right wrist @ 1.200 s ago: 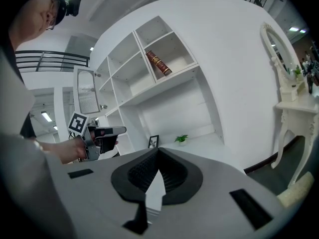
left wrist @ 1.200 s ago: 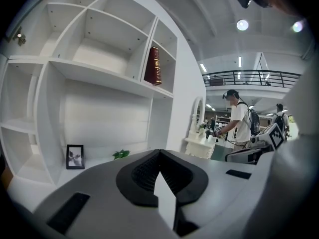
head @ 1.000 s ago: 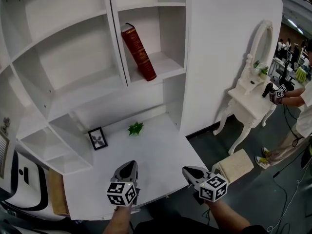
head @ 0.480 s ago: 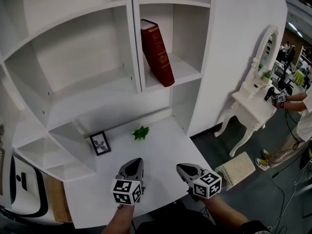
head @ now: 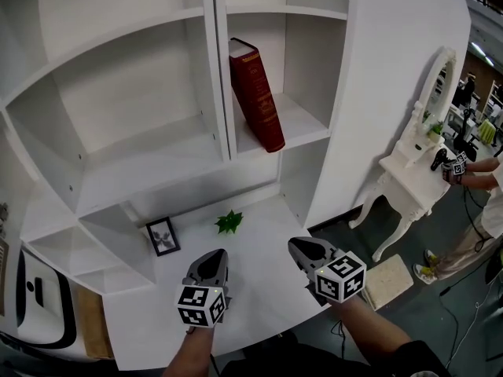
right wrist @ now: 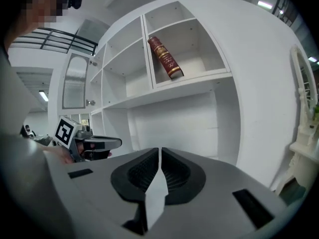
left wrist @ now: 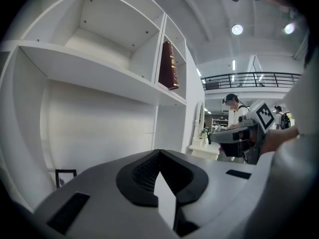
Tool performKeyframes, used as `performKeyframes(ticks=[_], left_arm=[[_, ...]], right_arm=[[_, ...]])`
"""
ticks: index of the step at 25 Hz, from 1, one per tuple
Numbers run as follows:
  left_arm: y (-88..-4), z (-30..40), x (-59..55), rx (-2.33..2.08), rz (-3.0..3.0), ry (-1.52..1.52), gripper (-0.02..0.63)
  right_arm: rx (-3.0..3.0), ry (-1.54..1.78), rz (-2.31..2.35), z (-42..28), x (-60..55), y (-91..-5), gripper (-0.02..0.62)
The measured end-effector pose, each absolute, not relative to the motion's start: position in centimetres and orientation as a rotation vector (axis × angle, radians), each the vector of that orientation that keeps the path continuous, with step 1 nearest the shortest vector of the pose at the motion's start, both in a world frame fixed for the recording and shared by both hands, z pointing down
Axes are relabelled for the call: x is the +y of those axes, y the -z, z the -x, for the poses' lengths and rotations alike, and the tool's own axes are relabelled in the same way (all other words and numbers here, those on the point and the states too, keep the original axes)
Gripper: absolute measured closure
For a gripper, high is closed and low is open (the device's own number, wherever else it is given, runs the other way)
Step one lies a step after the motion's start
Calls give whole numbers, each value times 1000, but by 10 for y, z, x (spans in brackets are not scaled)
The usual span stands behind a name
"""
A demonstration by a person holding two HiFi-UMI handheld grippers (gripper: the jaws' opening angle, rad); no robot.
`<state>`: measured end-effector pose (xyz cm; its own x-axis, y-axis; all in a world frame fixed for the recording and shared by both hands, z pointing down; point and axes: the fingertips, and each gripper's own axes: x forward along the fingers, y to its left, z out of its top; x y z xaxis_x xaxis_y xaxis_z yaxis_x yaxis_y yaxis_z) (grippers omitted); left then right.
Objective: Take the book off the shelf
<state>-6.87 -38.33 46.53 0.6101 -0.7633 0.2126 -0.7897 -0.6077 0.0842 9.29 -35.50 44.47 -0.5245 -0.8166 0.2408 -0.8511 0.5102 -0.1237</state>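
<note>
A dark red book (head: 256, 93) with gold print leans against the left wall of a compartment in the white shelf unit (head: 149, 155); it also shows in the left gripper view as the book (left wrist: 169, 66) and in the right gripper view as the book (right wrist: 165, 57). Both grippers hover low over the white desk surface (head: 259, 250), well below and in front of the book. My left gripper (head: 211, 259) is shut and holds nothing. My right gripper (head: 300, 246) is shut and empty too.
A small black picture frame (head: 163, 236) and a little green plant (head: 229, 222) stand on the desk at the shelf's foot. To the right stands a white dressing table (head: 416, 171) with a mirror; a person (head: 479, 210) is beyond it. A beige stool (head: 391, 272) is on the floor.
The view has risen and swung right, so the book sits nearer the middle. Both grippers stay shut and have edged slightly forward over the desk.
</note>
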Motion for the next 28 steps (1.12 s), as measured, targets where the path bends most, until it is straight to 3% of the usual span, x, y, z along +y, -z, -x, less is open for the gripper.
performKeyframes(ticks=[4,7,21,28], left_arm=[[-459,65,-390,-1287,-2658,-273,597],[-452,64,-396,-1282,-2646,-293,597],[-399,46,-413,-1214,-2702,-342,595],[-393,46,-416,-1219,-2704,-319,595]], right_arm=[[-2591,-226,-1449,-98,-375,-399,574],[-2589,-185,-1457,-97,-389,-369,500],[-2578,35,-1524,-86,-429,-269,350],[-2566,100,-1554,-79,-445,-239,308]])
